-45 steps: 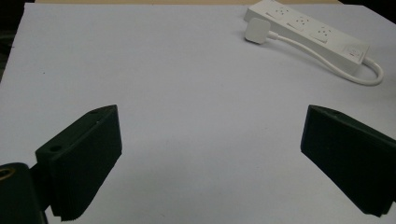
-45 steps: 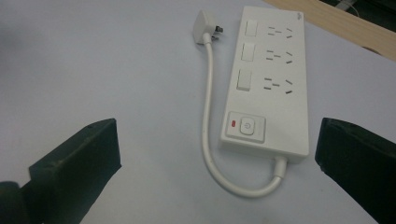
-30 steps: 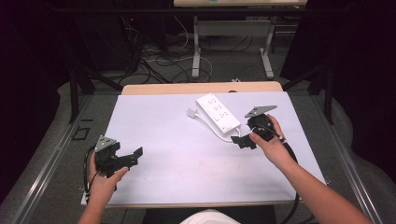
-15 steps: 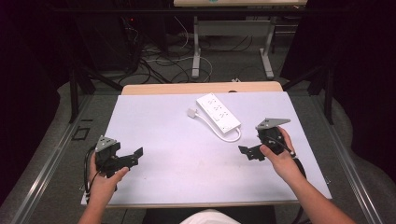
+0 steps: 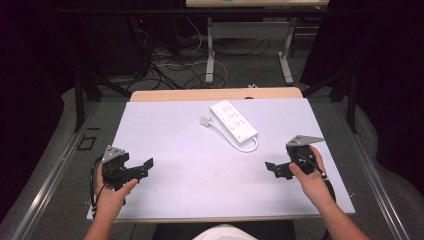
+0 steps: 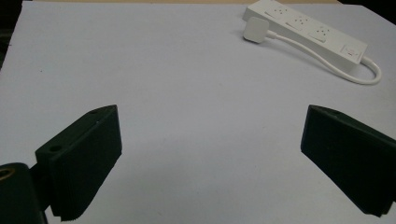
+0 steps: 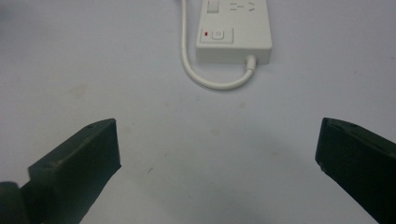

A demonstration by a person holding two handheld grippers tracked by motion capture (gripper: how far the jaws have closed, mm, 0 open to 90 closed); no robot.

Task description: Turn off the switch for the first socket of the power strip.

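Power strip [image 5: 234, 120], white, lying flat toward the table's [image 5: 165, 125] far middle, cord [image 5: 248, 148] looped, plug [image 5: 205, 120] apparently beside it, unplugged. Left gripper [image 5: 141, 167] and right gripper [image 5: 274, 169]: jaws wide apart, empty, well short of it. Step probably idle; any grasp calls for reaching forward first.

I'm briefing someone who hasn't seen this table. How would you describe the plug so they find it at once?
On the pale table, find the white power strip lying slantwise in the far half. Its white cord loops out of the near end and runs back along the strip's left side. The plug is the small flat white square ending that cord.
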